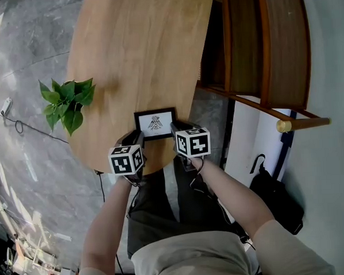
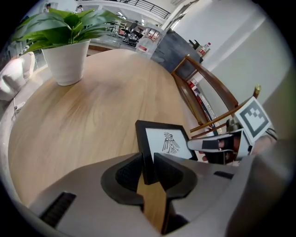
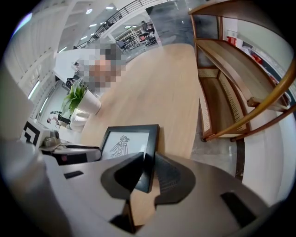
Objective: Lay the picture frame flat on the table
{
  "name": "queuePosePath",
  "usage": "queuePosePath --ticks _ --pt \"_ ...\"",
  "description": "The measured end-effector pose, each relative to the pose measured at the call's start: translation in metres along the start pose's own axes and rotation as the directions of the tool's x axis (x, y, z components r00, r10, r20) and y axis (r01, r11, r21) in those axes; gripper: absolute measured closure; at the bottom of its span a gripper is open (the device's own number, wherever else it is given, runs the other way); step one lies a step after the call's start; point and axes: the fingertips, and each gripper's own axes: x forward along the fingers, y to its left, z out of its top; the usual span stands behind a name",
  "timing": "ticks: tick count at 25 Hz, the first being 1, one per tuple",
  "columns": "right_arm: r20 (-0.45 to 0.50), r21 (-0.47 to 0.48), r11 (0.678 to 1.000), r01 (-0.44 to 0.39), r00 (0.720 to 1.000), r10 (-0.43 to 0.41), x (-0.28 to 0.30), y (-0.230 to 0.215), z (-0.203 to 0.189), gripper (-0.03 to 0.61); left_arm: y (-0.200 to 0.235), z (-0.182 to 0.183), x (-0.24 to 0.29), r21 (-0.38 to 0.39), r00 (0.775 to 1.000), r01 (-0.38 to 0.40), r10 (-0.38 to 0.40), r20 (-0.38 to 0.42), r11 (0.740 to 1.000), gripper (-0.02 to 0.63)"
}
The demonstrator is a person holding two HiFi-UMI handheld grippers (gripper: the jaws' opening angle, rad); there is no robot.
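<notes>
So both claws are on the picture frame (image 1: 155, 124) right now. It's at the near end of the bench (image 1: 133, 50), off to the right of the plant (image 1: 69, 102) and closer to the person than the plant is. The left claw (image 2: 148, 169) is pinched onto the frame edge on the plant side, and the right claw (image 3: 149, 173) is clamped on the edge facing away from the plant. The black border is sandwiched between the pads in both gripper views.

The frame isn't flat yet. It leans back with the bird print facing up toward the person. I can't tell whether its bottom edge is on the wood or slightly off it.

My read: this is the middle of the lay-down step, grip sorted and tilt underway. The next move probably wants both claws tipping the top edge away and down together, evenly so it doesn't twist, then letting go once the back lies on the bench.
</notes>
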Motion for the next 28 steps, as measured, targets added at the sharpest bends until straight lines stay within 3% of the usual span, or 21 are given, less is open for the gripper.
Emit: queuePosePath --ticks 4,10,14,21,28 --pt "-0.009 -0.039 0.999 0.012 1.000 -0.012 0.006 -0.004 -0.006 0.518 0.001 -0.011 0.009 -0.019 0.999 -0.017 0.016 -0.037 1.000 0.535" --pt "0.007 -0.063 0.998 0.028 1.000 -0.027 0.006 -0.008 -0.006 0.487 0.008 -0.010 0.006 -0.116 0.999 -0.044 0.042 -0.022 0.992 0.532" --pt "0.033 -0.063 0.997 0.032 0.999 -0.030 -0.012 -0.007 0.005 0.491 0.011 0.000 -0.015 -0.092 0.996 -0.091 0.092 0.014 0.992 0.532" --pt "0.160 -0.178 0.984 -0.023 0.986 0.052 -0.084 0.031 0.060 0.532 -0.025 0.058 -0.084 -0.049 0.976 -0.073 0.081 0.200 0.996 0.534" --pt "0.308 -0.285 0.958 -0.022 0.945 0.113 -0.176 0.082 0.108 0.551 -0.068 0.120 -0.188 0.008 0.910 -0.053 0.045 0.413 0.999 0.563"
